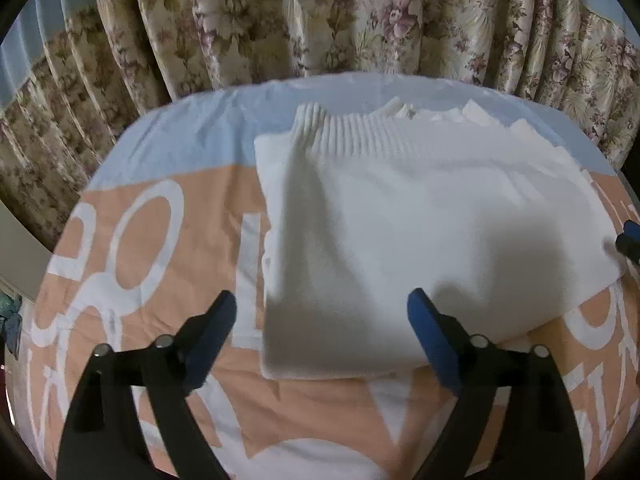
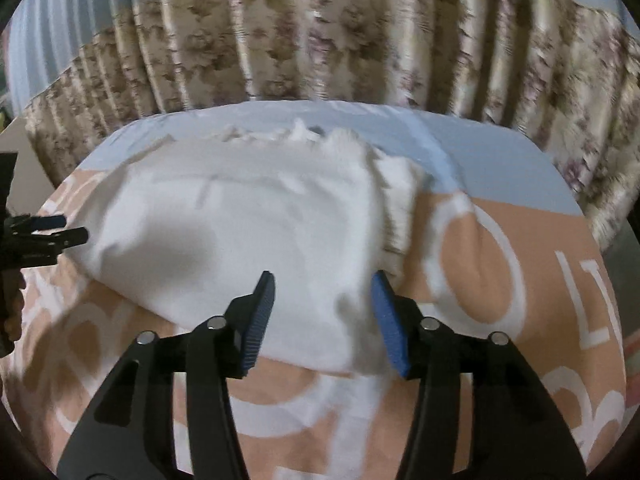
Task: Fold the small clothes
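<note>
Folded white sweater (image 1: pixel 400 248) lies between both spread grippers, left gripper (image 1: pixel 322 332), right gripper (image 2: pixel 322 320)

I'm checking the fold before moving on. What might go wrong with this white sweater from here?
1. The right tool stands open astride the white sweater at its near right corner; pulling away may drag the fold loose.
2. The ribbed sleeve lies loose on top and may slide.
</note>
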Tool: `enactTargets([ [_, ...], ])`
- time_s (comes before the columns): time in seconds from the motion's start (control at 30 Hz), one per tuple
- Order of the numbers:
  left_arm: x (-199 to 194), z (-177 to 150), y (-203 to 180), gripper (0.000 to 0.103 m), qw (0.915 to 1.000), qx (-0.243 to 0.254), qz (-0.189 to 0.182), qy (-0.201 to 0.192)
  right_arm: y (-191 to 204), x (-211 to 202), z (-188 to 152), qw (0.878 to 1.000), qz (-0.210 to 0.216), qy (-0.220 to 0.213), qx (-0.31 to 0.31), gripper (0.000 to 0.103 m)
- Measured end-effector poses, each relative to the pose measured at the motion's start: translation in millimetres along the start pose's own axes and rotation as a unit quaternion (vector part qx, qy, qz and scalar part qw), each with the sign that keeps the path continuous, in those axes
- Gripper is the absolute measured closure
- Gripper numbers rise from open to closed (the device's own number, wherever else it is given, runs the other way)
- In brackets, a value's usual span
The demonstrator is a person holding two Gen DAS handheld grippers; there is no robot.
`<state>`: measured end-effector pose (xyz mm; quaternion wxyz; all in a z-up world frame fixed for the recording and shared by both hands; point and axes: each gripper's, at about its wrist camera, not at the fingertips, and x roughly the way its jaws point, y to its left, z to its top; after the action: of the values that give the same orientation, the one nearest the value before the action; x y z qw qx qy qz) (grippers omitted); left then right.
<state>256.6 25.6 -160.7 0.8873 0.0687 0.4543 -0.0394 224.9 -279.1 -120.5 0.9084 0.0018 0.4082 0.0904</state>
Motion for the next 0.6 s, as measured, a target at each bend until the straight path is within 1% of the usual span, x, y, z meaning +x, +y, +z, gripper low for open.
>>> enactTargets([
  [0.03, -2, 2, -3, 0.010, 1.0000, 0.001, 0.001, -0.002, 4, 1, 1, 1.000, 0.002, -0.001, -0.004, 0.035],
  [0.07, -5, 4, -7, 0.008, 1.0000, 0.002, 0.000, -0.005, 9, 1, 3, 1.000, 0.005, -0.001, -0.007, 0.031],
  [0.13, -8, 8, -14, 0.006, 1.0000, 0.002, -0.007, -0.007, 14, 1, 5, 1.000, 0.006, -0.005, -0.009, 0.017],
  [0.17, -8, 11, -21, 0.006, 0.9999, 0.005, -0.012, -0.006, 15, 1, 6, 1.000, 0.005, -0.006, -0.007, 0.014],
  [0.23, -6, 15, -32, 0.005, 0.9998, 0.011, -0.014, -0.003, 12, 1, 7, 1.000, 0.005, -0.006, 0.003, 0.004],
  [0.37, 6, 30, -56, 0.005, 0.9996, 0.018, -0.018, 0.008, -3, 3, 11, 1.000, 0.009, -0.004, 0.026, 0.003],
  [0.6, 30, 51, -80, 0.005, 0.9994, 0.014, -0.029, 0.015, -46, 23, 22, 0.996, 0.016, 0.008, 0.090, 0.003],
])
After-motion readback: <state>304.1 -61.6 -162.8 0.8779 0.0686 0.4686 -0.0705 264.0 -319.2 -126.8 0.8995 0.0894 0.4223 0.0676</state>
